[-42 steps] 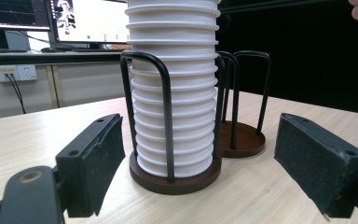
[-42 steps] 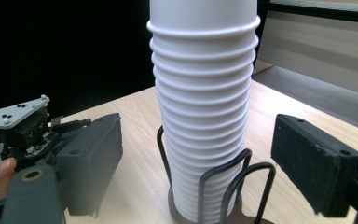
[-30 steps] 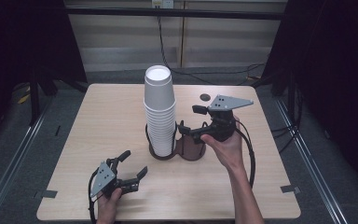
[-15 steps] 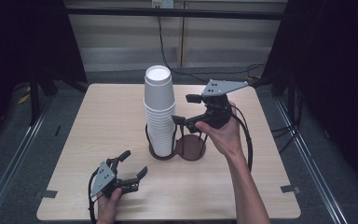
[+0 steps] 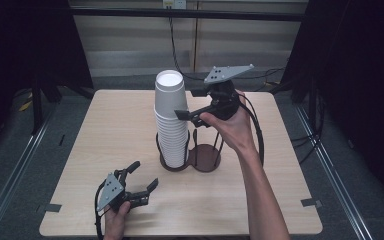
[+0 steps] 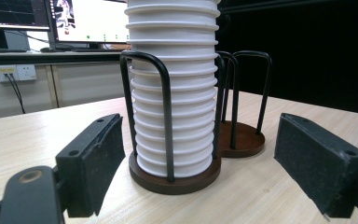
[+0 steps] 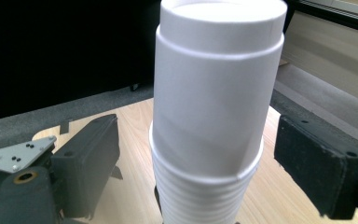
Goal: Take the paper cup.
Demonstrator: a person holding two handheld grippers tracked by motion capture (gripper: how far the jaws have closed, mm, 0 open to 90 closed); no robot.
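Both grippers have their fingers spread wide, grasping nothing. Around them is a dim room with black curtains at both sides, grey carpet, a pale wall panel at the back and cables trailing down it. The left gripper view shows a lit monitor (image 6: 91, 21) and a wall socket (image 6: 16, 72) behind the table.

The table (image 5: 105, 130) is light wood, bare apart from the rack. Near its middle stands a tall stack of white paper cups (image 5: 171, 117), nested inside the left ring of a dark wire cup rack (image 5: 202, 157); the rack's right ring is empty.

The right gripper (image 5: 190, 112) is held up at the top of the stack, its fingers (image 7: 324, 172) either side of the top cup (image 7: 216, 88) without touching it. The left gripper (image 5: 142, 180) rests low near the table's front edge, well apart from the stack and pointed at its base.
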